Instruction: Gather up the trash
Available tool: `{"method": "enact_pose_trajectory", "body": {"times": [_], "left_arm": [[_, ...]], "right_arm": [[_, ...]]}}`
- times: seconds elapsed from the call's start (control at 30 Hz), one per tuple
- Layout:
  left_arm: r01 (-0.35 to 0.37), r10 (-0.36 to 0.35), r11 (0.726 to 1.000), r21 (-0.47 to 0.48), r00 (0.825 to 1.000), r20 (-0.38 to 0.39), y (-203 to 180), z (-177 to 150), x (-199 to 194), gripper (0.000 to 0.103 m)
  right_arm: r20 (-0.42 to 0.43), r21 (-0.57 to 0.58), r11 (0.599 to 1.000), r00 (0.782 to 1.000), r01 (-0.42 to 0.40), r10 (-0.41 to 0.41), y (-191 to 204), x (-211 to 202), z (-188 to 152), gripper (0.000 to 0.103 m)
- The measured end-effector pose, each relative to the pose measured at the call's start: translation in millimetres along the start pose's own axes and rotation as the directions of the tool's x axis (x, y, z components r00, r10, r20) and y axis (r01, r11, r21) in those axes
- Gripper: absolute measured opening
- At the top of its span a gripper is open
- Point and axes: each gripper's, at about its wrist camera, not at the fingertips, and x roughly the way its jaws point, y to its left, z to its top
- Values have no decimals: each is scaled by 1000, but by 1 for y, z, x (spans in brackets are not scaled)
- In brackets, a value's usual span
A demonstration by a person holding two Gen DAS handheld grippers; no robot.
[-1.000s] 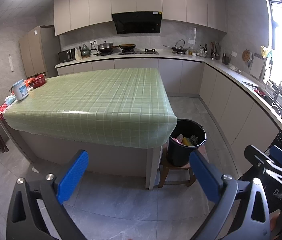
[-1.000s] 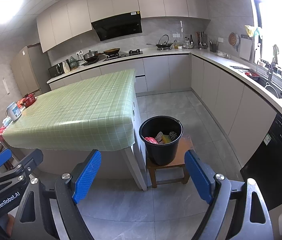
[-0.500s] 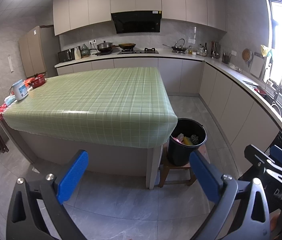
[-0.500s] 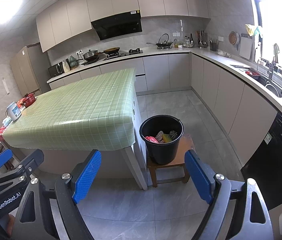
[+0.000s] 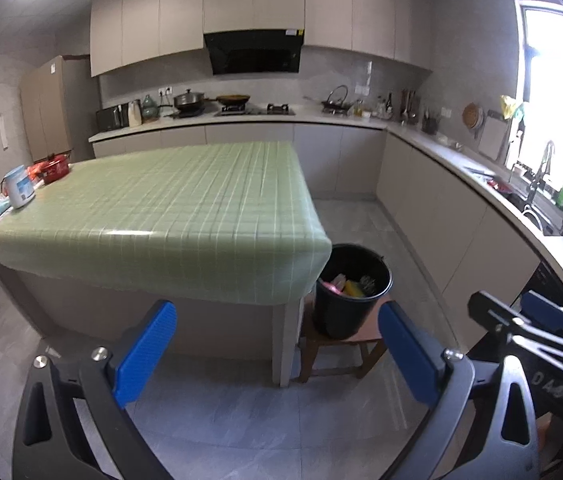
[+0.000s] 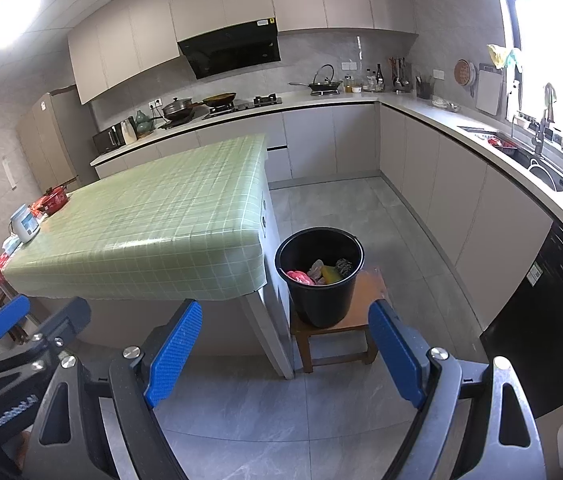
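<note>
Gaping wide with nothing between their blue pads, the left gripper point(image 5: 275, 350) and right gripper point(image 6: 285, 346) hang above the floor; trash point(image 6: 317, 274) lies in the black bucket point(image 6: 323, 300) on a wooden stool point(image 6: 365, 304) beside the green-clothed table's point(image 6: 153, 216) near right corner.

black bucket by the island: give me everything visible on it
The black bucket is round, tapered toward the base, looks like plastic, with a thin wire handle lying down along its rim. It stands upright and uncovered on a small brown wooden stool, close beside the corner of the green-clothed island. Inside lies trash: pink, yellow and greyish pieces. Neither claw touches it.
</note>
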Motion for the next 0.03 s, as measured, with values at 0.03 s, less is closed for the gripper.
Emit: {"method": "enact_pose_trajectory", "body": {"times": [0.03], "left_arm": [[-4, 4, 1000, 2, 1000, 0, -1, 1, 0, 101]], "right_arm": [[-1, 2, 1000, 1000, 2, -2, 0, 1, 0, 87]]}}
